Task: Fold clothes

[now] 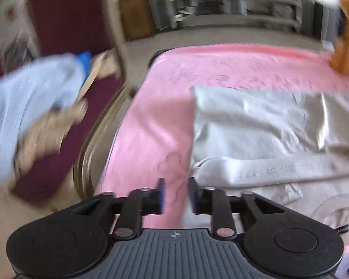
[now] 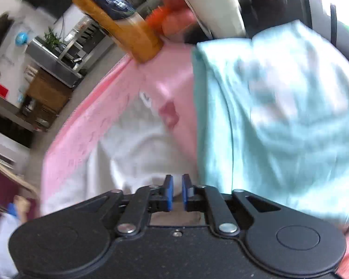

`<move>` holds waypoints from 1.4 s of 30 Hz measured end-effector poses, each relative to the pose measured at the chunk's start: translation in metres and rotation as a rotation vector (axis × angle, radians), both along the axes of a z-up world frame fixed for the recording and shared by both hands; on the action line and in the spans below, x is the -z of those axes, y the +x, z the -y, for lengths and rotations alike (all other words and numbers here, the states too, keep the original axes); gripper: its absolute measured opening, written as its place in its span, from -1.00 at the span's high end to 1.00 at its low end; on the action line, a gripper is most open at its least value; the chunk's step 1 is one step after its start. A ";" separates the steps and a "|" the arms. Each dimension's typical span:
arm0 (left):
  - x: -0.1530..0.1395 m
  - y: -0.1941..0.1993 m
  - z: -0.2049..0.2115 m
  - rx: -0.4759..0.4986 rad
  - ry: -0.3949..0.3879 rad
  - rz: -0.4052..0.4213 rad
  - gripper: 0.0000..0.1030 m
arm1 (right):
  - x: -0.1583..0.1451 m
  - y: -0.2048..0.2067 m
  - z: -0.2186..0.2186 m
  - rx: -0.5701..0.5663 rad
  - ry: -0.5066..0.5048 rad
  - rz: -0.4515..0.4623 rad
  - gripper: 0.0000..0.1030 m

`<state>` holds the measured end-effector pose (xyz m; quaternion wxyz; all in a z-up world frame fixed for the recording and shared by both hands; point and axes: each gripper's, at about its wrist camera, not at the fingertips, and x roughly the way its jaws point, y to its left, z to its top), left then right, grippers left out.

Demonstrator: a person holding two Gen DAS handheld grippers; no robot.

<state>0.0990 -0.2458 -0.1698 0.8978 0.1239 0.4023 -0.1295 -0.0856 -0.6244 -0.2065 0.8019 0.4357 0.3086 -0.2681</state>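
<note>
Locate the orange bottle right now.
The orange bottle stands at the pink table cover's far edge, upper left in the right wrist view; in the left wrist view it is at the far right.

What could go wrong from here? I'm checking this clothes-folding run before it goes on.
1. The orange bottle stands at the far edge of the pink cover; dragging cloth could tip it.
2. The light teal garment lies close beside the grey garment, so the right gripper might catch both layers.
3. The left gripper is open over pink cover just off the grey garment's edge, so closing here may pinch the cover instead.
</note>
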 end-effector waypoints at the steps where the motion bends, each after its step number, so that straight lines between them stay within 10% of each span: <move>1: -0.003 0.002 -0.011 -0.035 -0.060 -0.020 0.28 | -0.004 -0.001 0.000 -0.006 -0.028 0.018 0.33; 5: -0.003 0.005 -0.019 -0.081 -0.148 -0.065 0.13 | -0.007 0.004 -0.002 -0.024 -0.034 0.071 0.21; 19: -0.004 -0.002 -0.017 -0.048 -0.091 -0.006 -0.16 | -0.010 0.013 -0.025 -0.038 -0.105 0.121 -0.04; 29: -0.009 -0.001 -0.036 -0.074 -0.145 -0.081 -0.18 | 0.001 -0.026 -0.034 0.134 0.010 0.155 -0.19; 42: -0.004 0.007 -0.067 -0.098 -0.233 -0.215 -0.20 | -0.017 -0.017 -0.075 0.109 -0.106 0.008 -0.32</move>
